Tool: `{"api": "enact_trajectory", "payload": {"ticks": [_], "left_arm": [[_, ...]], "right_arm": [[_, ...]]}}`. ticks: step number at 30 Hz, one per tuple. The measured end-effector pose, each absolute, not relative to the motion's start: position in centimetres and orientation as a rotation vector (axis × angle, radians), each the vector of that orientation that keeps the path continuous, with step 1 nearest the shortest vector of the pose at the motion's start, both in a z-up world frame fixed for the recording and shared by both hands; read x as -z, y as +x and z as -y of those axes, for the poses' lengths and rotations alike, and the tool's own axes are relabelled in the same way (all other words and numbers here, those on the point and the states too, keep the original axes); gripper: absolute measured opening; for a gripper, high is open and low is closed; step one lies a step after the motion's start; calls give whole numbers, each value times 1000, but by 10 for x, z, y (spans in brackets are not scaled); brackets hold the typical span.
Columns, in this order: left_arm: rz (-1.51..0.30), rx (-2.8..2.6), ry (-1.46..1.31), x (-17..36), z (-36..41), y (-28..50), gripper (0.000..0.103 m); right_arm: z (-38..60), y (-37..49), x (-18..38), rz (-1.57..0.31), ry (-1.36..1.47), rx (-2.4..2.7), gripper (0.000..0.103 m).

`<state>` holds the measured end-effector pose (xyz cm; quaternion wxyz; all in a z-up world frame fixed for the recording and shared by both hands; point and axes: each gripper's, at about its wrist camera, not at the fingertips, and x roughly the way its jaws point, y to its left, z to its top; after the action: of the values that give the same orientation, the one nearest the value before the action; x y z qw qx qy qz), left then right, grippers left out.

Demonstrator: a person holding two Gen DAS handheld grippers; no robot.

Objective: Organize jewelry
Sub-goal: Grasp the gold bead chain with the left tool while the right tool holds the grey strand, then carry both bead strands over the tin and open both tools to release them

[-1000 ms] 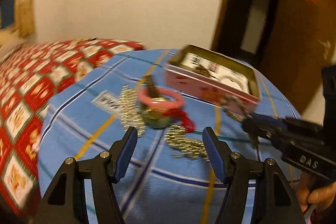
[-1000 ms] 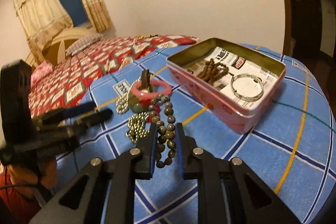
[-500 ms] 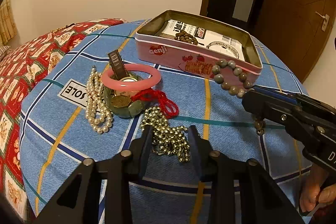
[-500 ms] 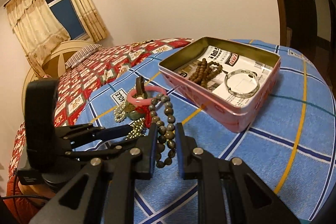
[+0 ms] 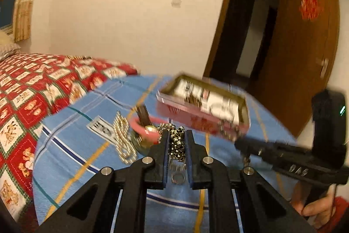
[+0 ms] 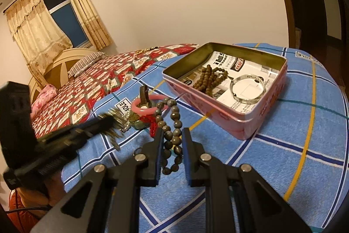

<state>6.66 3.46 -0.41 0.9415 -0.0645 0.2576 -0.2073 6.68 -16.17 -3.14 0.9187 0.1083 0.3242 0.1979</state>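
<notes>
A: Surface?
B: Round desk [image 6: 305, 115] under a blue woven cloth with navy, white and yellow check lines. Beside it, a bed [image 6: 91, 82] with a red patchwork quilt. Cream walls, gold curtains [image 6: 37, 36] at a dark window, brown wooden door [image 5: 305, 47] standing open.

A: Container?
B: Pink rectangular tin [image 6: 229, 88], lid off, brass-toned inside, lined with printed paper. Holds one coil of small brown wooden beads [image 6: 209, 78] and one plain silver bangle [image 6: 247, 88], lying side by side.

A: Loose items on the cloth?
B: One heap left of the tin: smooth pink bangle [image 6: 148, 105] on top, a dark strap standing up through it, green stone bracelet [image 6: 139, 123] beneath, red cord [image 6: 150, 121], and a pearl strand [image 5: 122, 141], blurred.

A: Left claw [image 5: 176, 145]?
B: Clenched on a bunch of shiny metal ball beads [image 5: 176, 141], round and silvery; a small ring hangs from the bunch below the fingers. It is near the heap; I cannot tell whether the bunch is clear of the cloth.

A: Right claw [image 6: 172, 143]?
B: Grasping a grey-brown bead bracelet [image 6: 172, 123], large matte round beads. The loop stands above the fingers and droops beneath them, held off the cloth, just short of the tin's near wall.
</notes>
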Motion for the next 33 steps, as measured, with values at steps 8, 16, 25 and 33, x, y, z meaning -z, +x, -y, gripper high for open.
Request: {"api": "enact_trajectory", "payload": {"ticks": [8, 16, 25, 33], "left_arm": [[-438, 411, -166, -12, -41, 66, 12], [-385, 448, -151, -21, -24, 69, 13], [-331, 494, -165, -35, 9, 99, 13], [-339, 503, -174, -34, 43, 141, 13]], "right_arm": [[164, 61, 26, -624, 229, -394, 20], [174, 66, 12, -586, 226, -367, 20], [201, 99, -12, -521, 252, -306, 20], [226, 151, -22, -495, 303, -234, 20]]}}
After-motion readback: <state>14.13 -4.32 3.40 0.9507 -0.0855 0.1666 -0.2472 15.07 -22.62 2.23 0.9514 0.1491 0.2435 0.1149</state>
